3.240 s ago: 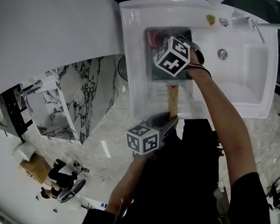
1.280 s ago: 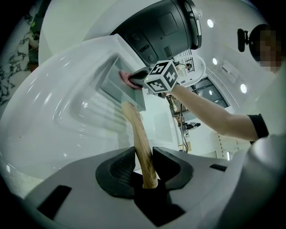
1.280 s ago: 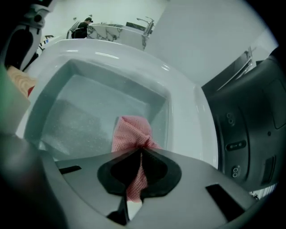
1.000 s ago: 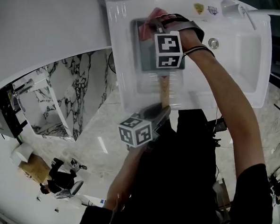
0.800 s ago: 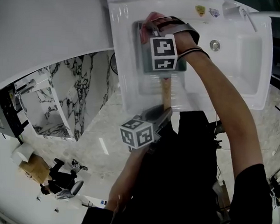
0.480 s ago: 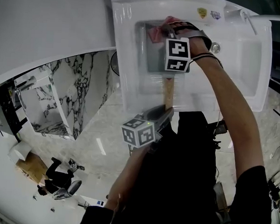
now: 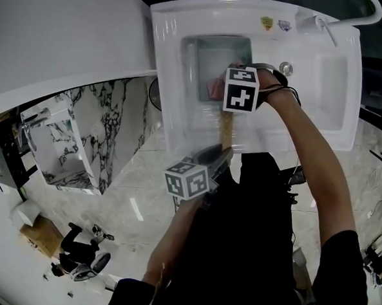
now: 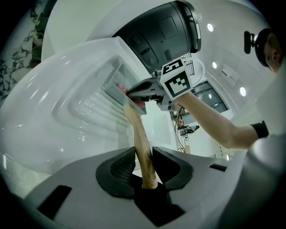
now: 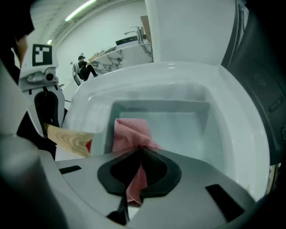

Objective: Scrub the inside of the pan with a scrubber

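Note:
A square grey pan (image 7: pixel 206 59) lies in the left part of a white sink (image 7: pixel 169 83). Its wooden handle (image 7: pixel 226 128) points toward me, and my left gripper (image 7: pixel 220 154) is shut on that handle (image 8: pixel 142 147), holding the pan (image 8: pixel 117 91) steady. My right gripper (image 7: pixel 235 88) hangs steeply over the pan's near edge, shut on a pink mesh scrubber (image 7: pixel 215 87). In the right gripper view, the scrubber (image 9: pixel 131 134) sticks out of the right gripper (image 9: pixel 140 153) and rests against the pan's (image 9: pixel 178 125) near-left inside wall. The left gripper (image 8: pixel 144 154) pinches the handle between both pads.
The sink's deeper basin (image 7: pixel 327 86) with a drain (image 7: pixel 286 68) lies to the right, and a faucet (image 7: pixel 318 22) stands at the back right. A large white curved body (image 7: pixel 62 37) borders the sink's left. Marble flooring (image 7: pixel 125 177) shows below.
My right gripper has drawn the scrubber from the pan's far left corner across to its near edge and tipped more steeply downward. The left gripper keeps its hold on the handle.

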### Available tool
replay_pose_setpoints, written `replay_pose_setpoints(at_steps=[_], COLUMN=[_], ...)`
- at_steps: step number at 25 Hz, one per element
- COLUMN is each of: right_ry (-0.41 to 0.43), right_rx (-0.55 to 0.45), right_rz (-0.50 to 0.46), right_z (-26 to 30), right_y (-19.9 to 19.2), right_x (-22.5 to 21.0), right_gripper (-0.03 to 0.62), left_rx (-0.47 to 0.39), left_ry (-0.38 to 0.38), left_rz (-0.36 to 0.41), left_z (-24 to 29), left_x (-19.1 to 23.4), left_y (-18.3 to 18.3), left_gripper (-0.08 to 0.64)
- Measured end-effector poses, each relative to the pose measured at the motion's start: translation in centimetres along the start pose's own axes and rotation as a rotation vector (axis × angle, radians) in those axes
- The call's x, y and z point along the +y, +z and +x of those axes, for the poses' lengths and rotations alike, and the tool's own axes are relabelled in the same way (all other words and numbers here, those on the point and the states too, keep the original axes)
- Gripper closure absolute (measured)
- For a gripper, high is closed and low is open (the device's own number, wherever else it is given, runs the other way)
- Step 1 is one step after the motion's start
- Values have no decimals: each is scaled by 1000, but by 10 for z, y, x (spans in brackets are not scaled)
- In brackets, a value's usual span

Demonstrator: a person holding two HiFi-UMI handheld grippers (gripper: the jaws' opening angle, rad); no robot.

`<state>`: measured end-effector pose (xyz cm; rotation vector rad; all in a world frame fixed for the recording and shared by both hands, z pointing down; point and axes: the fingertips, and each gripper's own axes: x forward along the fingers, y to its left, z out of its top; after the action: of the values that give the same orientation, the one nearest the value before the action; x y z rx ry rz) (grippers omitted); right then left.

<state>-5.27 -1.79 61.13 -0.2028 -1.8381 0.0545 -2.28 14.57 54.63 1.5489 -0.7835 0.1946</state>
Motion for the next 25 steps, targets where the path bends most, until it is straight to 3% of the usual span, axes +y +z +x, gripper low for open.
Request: replay_pose_setpoints(at_steps=[4, 11, 16, 25], right_ry=[57, -12, -25, 87], right_rx=[-57, -231, -288, -603], right_rz=[82, 223, 312, 690], right_z=[3, 7, 9, -34], right_y=[19, 65, 79, 97], right_x=[18, 12, 12, 6], right_gripper=[560, 560, 560, 560], left_rx=[12, 32, 28, 19], left_ry=[-6, 6, 15, 56], left_rz=[21, 66, 76, 133], left_z=[2, 3, -5, -31], left_x=[-2, -3, 3, 9], left_y=[0, 0, 3, 8], left_gripper=[422, 417, 414, 418])
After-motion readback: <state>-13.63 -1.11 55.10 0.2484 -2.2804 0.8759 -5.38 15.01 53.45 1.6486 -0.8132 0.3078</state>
